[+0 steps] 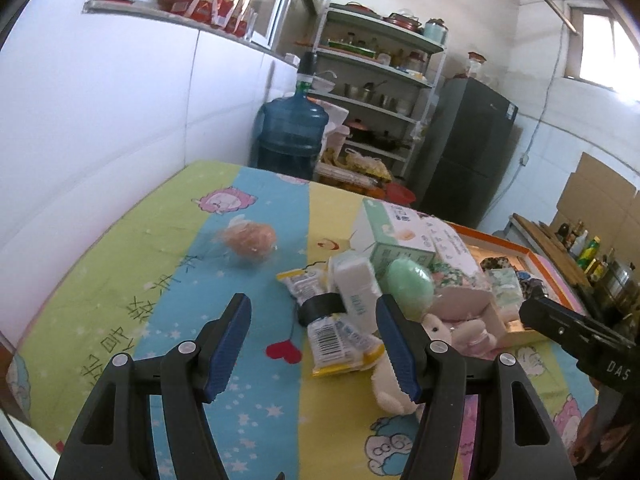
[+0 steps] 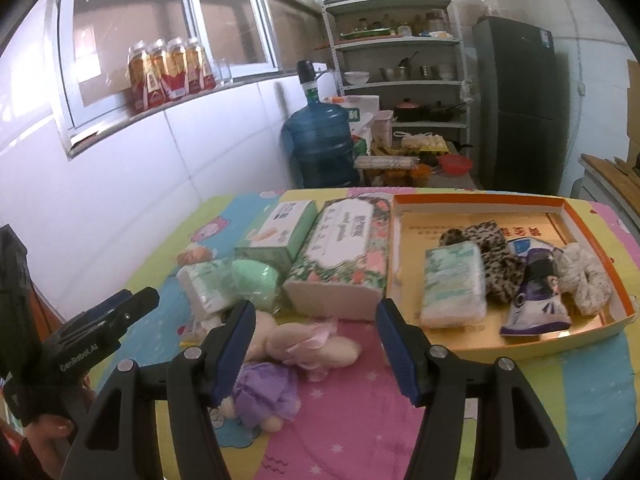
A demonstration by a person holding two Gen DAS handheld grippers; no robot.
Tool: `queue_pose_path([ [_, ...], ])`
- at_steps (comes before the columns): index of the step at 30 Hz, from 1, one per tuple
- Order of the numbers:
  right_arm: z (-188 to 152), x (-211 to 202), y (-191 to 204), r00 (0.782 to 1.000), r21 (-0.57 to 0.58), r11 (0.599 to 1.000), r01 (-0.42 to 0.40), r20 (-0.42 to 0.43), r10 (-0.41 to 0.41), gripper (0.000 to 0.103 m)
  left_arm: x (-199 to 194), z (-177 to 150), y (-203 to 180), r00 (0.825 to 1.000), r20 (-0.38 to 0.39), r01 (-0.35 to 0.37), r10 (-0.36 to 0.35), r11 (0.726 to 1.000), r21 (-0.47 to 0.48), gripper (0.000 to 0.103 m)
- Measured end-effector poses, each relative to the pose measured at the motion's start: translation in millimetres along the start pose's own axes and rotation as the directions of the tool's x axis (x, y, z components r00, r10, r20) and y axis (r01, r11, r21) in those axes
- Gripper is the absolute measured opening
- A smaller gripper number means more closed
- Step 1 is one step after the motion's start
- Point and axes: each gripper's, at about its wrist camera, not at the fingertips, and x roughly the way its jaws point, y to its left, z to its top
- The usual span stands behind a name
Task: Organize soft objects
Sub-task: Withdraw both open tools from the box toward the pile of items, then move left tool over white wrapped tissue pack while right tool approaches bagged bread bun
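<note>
Both the left gripper (image 1: 314, 350) and the right gripper (image 2: 316, 346) stand spread, nothing between the pads. Nearest, just in front of the orange tray (image 2: 588, 222) and to its left, lies a cream plush toy (image 2: 304, 346) beside a purple plush (image 2: 266, 394); both look light and squashy, best pinched across the body where the stuffing gives. Further left of the tray sit a green sponge egg (image 2: 256, 280), a small tissue pack (image 2: 204, 286) and snack packets (image 1: 340, 338) whose film may slip. Touching the tray's left wall is a floral tissue pack (image 2: 344, 256), bulky but yielding. Inside the tray rest another tissue pack (image 2: 454, 288), leopard cloth (image 2: 496, 264) and a knit piece (image 2: 586, 280). The surface wears a cartoon-print cloth (image 1: 168, 240); beyond stand a water jug (image 2: 320, 140), shelves (image 2: 400, 60) and a fridge (image 2: 520, 100).
</note>
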Motion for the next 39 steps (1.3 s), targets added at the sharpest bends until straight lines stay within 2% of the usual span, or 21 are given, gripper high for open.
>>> queue_pose_path([
  [9, -3, 11, 10, 1.0, -0.001, 1.0, -0.002, -0.023, 0.002, 0.062, 27, 11, -11, 0.996, -0.057, 0.076, -0.074, 0.997, 0.029, 0.067],
  [20, -5, 16, -3, 0.999, 0.022, 1.0, 0.003, -0.033, -0.003, 0.062, 61, 22, -22, 0.989, -0.103, 0.104, -0.102, 0.995, 0.01, 0.066],
  [22, -5, 19, -3, 0.999, 0.024, 1.0, -0.003, -0.037, 0.004, 0.062, 63, 21, -21, 0.988, -0.104, 0.115, -0.113, 0.993, 0.008, 0.06],
  [24, -5, 22, -4, 0.999, 0.023, 1.0, -0.009, -0.04, 0.01, 0.062, 65, 19, -21, 0.986, -0.11, 0.125, -0.124, 0.992, 0.007, 0.046],
  [27, -5, 24, -3, 0.999, 0.021, 1.0, -0.015, -0.045, 0.016, 0.062, 70, 17, -21, 0.985, -0.119, 0.128, -0.127, 0.992, 0.005, 0.033],
  [39, -5, 31, -1, 0.998, 0.023, 0.999, -0.025, -0.055, 0.027, 0.062, 53, 18, -17, 0.986, -0.061, 0.155, -0.154, 0.988, 0.015, 0.027],
])
